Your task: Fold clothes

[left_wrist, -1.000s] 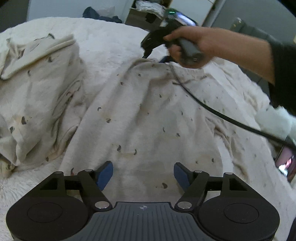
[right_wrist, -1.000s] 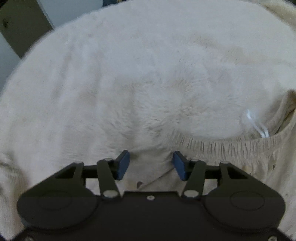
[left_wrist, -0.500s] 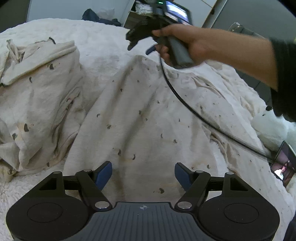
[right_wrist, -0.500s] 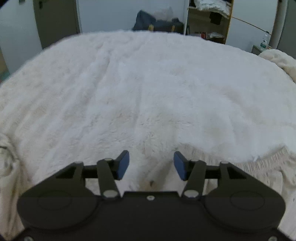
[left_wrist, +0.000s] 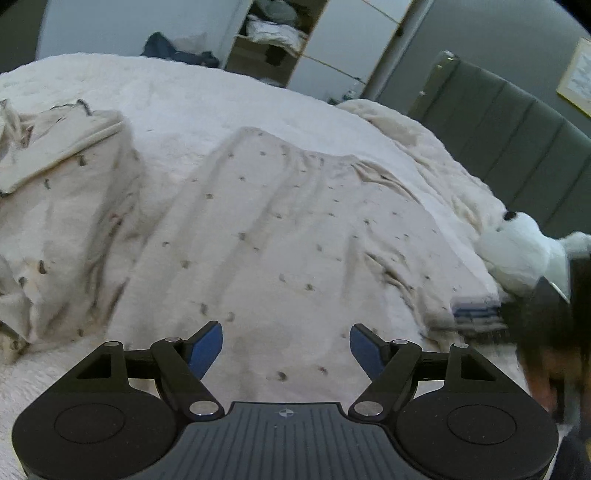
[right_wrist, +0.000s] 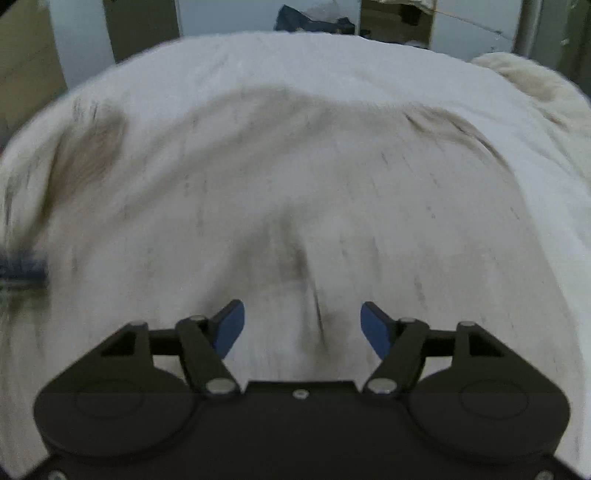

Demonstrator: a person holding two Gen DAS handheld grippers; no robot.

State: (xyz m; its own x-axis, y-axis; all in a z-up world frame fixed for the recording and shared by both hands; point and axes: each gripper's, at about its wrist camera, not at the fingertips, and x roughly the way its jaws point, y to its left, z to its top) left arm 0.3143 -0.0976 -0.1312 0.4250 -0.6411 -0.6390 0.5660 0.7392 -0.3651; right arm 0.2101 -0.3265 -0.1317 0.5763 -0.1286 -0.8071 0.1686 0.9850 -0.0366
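A cream garment (left_wrist: 295, 229) with small dark specks lies spread flat on the white fluffy bed cover (left_wrist: 192, 96). My left gripper (left_wrist: 286, 338) hovers over its near edge, open, with nothing between the blue pads. In the right wrist view the same garment (right_wrist: 295, 184) is blurred by motion. My right gripper (right_wrist: 303, 319) hangs above it, its jaws opening and empty. The left wrist view shows it only as a dark blur with blue streaks (left_wrist: 480, 317) at the right edge.
A second speckled cream garment (left_wrist: 62, 206) lies crumpled on the left of the bed. A white plush toy (left_wrist: 517, 254) and a cream blanket (left_wrist: 424, 147) sit by the grey headboard (left_wrist: 517, 129). Open shelves (left_wrist: 273, 33) stand beyond the bed.
The right gripper let go of the garment's far edge, opened, and swept back to the near right. The far edge dropped flat. The left gripper rose slightly.
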